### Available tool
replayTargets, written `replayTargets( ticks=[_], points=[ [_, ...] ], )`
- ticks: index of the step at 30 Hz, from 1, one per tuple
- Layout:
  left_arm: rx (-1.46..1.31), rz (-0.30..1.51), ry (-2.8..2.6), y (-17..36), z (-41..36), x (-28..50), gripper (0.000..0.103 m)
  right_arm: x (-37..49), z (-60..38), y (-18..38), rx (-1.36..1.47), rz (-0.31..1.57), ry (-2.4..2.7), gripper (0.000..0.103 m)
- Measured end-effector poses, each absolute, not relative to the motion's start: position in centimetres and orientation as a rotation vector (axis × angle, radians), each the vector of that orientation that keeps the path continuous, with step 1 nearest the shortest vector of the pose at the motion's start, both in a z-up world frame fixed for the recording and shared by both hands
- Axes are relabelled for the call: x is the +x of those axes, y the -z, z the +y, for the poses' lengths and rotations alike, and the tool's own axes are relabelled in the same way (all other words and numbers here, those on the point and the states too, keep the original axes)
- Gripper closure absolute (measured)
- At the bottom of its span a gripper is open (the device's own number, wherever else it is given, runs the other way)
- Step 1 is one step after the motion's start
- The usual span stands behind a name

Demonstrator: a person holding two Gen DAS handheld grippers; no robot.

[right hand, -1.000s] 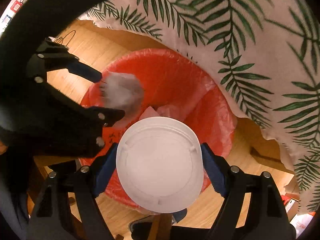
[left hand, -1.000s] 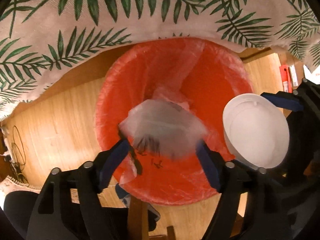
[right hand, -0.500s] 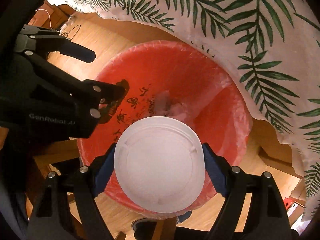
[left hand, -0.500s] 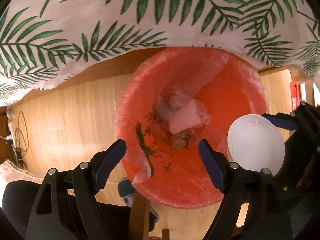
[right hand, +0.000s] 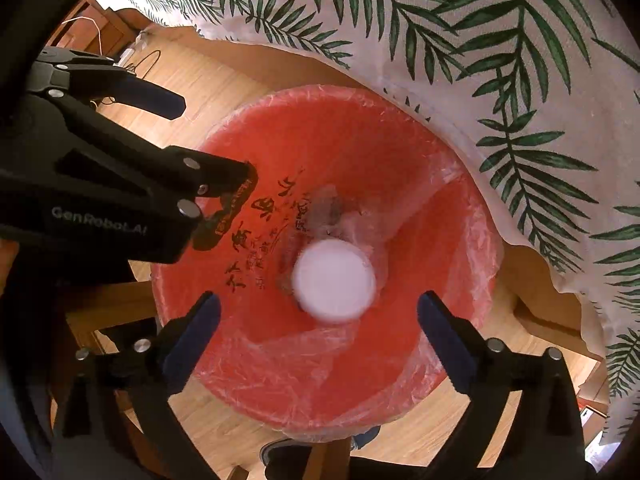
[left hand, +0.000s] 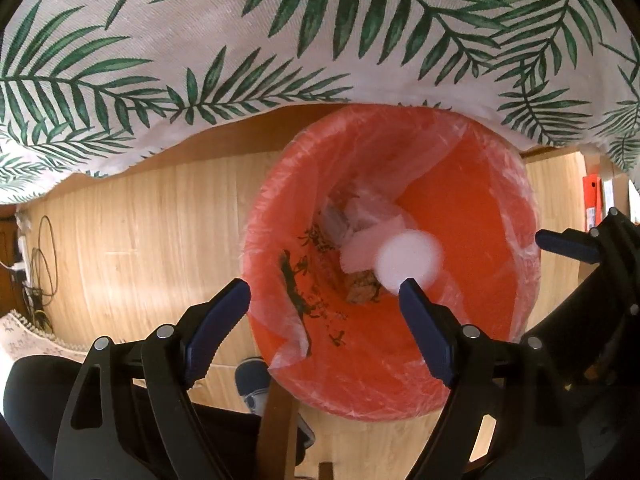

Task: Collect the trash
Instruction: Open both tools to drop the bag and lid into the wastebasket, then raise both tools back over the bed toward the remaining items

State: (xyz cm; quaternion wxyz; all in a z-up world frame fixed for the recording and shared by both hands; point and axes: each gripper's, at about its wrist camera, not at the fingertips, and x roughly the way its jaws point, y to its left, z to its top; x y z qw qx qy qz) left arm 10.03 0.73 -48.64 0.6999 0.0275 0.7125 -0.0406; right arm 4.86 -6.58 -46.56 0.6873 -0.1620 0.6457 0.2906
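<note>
A red bin (left hand: 480, 360) lined with a clear bag stands on the floor below both grippers. A white round container (left hand: 408, 258), blurred, is loose inside the bin (right hand: 360, 140), well below the fingers. My right gripper (right hand: 320, 304) hovers over the bin; its jaws are opening and nothing is pressed between them, with the white container (right hand: 334, 280) far beneath. My left gripper (left hand: 324, 292) is open and empty over the bin's left half. Crumpled clear wrapping and scraps (left hand: 360, 216) lie at the bottom.
A palm-leaf tablecloth (left hand: 280, 20) hangs over the bin's far side. Wooden floor (left hand: 140, 240) spreads to the left, with cables (left hand: 36, 264) at the far left edge. A shoe (left hand: 252, 380) shows by the bin's near rim. A right-gripper finger (left hand: 564, 242) reaches in from the right.
The clear wrapping left my left gripper and dropped into the bin. The white container then came free of my right gripper as its jaws spread, and it now sits low inside the bin.
</note>
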Motion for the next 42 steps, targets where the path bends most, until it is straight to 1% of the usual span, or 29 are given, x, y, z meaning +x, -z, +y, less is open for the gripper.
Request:
replayTargets(
  ticks=[6, 16, 17, 19, 21, 24, 34, 38, 42],
  points=[
    [0.054, 1.573, 0.09, 47.9, 0.9, 9.9, 0.022, 4.9, -7.1, 45.9, -0.363, 1.427, -0.637, 0.005],
    [0.079, 1.523, 0.091, 45.8, 0.7, 9.3, 0.018, 4.3, -6.9, 43.7, -0.357, 1.376, -0.641, 0.005],
    [0.08, 1.516, 0.091, 45.5, 0.7, 9.2, 0.017, 4.2, -7.0, 43.3, -0.357, 1.368, -0.638, 0.005],
    [0.086, 1.493, 0.092, 44.7, 0.7, 9.0, 0.012, 4.2, -7.2, 42.4, -0.351, 1.353, -0.635, 0.005],
    [0.099, 1.469, 0.099, 43.9, 0.5, 8.7, 0.011, 4.1, -7.4, 41.3, -0.353, 1.327, -0.617, 0.005],
    [0.127, 1.427, 0.106, 42.4, 0.3, 8.2, 0.006, 3.7, -8.0, 39.5, -0.353, 1.287, -0.585, 0.005],
    [0.143, 1.308, 0.119, 36.7, -0.3, 6.3, 0.006, 2.5, -10.2, 33.6, -0.376, 1.146, -0.445, 0.005],
    [0.125, 1.242, 0.128, 33.7, -0.2, 5.4, 0.006, 1.5, -11.1, 31.3, -0.347, 1.091, -0.432, 0.005],
    [0.092, 1.139, 0.14, 29.6, -0.2, 4.6, 0.006, 0.9, -12.3, 28.8, -0.293, 1.023, -0.43, 0.005]
  ],
)
